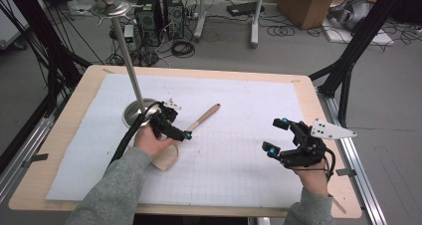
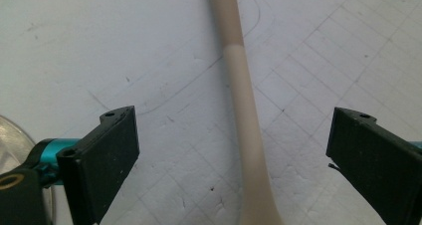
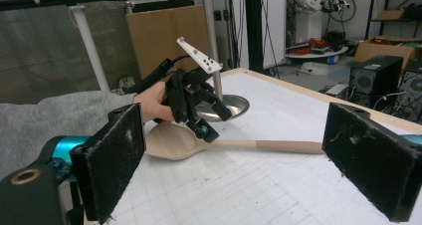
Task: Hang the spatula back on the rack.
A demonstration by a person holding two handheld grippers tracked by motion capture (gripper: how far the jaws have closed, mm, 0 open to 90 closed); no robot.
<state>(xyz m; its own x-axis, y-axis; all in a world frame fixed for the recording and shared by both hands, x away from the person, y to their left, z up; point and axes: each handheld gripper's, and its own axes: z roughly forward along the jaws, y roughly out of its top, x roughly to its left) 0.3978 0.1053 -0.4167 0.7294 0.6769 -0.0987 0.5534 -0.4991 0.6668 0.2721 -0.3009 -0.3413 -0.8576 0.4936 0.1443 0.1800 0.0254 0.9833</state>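
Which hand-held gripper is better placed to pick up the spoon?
Left. The left hand-held gripper hangs open right over the spoon, handle between its jaws. The right hand-held gripper is off to the side.

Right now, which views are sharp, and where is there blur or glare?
High view: even light, soft overall; the spoon casts hardly any shadow. Left gripper view: the spoon's handle and the mat's grid are blurred from closeness, with no glare. Right gripper view: the left gripper is fairly sharp, the right gripper's own jaws are out of focus.

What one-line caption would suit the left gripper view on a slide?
Open left gripper poised over the beige spoon handle, its jaws either side, on the gridded white mat.
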